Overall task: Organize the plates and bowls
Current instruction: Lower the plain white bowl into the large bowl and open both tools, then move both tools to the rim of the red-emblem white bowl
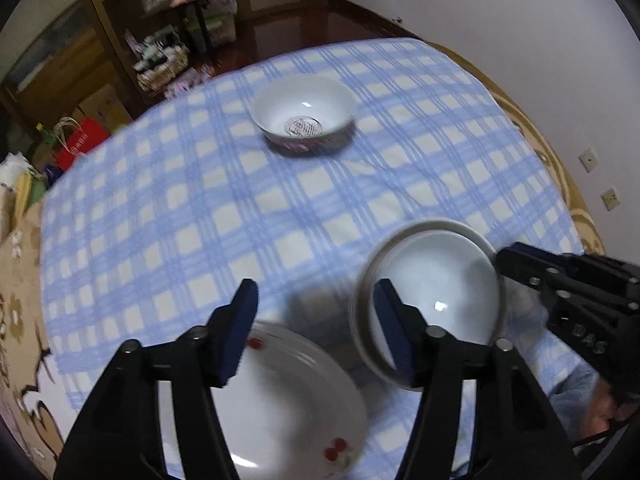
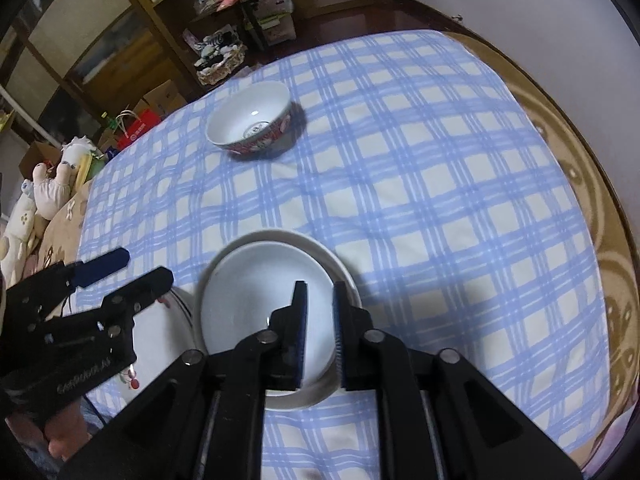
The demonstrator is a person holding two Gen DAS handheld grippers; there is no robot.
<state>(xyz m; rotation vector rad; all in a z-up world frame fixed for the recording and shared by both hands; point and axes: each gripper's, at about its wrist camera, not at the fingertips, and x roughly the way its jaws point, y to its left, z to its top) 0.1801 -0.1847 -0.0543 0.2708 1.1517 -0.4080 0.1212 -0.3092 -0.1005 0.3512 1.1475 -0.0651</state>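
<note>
While my left gripper (image 1: 316,320) hangs above the white round plate with red cherry prints (image 1: 288,396), its blue-padded jaws stand wide with nothing between them, so the plate lies free on the blue-and-cream checked cloth (image 1: 192,216), at the near edge where plates seem to be gathered. Just to its right, almost touching, sits the plain white shallow bowl with a thick rim (image 2: 276,280). My right gripper (image 2: 320,320) straddles the near right part of that rim, one pad inside the bowl and the other outside, the jaws narrow; a slim gap appears to remain at the wall, and I judge the hold slack rather than firm, though the pads' contact is hard to read. That rim-pinch is the natural way to carry so shallow a dish, which suggests it is being set down here beside the plate. In the left view this bowl is blurred and looks tilted; whether it rests flat I cannot tell.

Well apart, near the far side of the cloth, the deep white bowl with a red patterned outside (image 1: 304,116) stands upright and alone, by my reckoning the piece yet to join the others. Beyond the table, cluttered wooden shelves (image 2: 168,8) line the wall.
</note>
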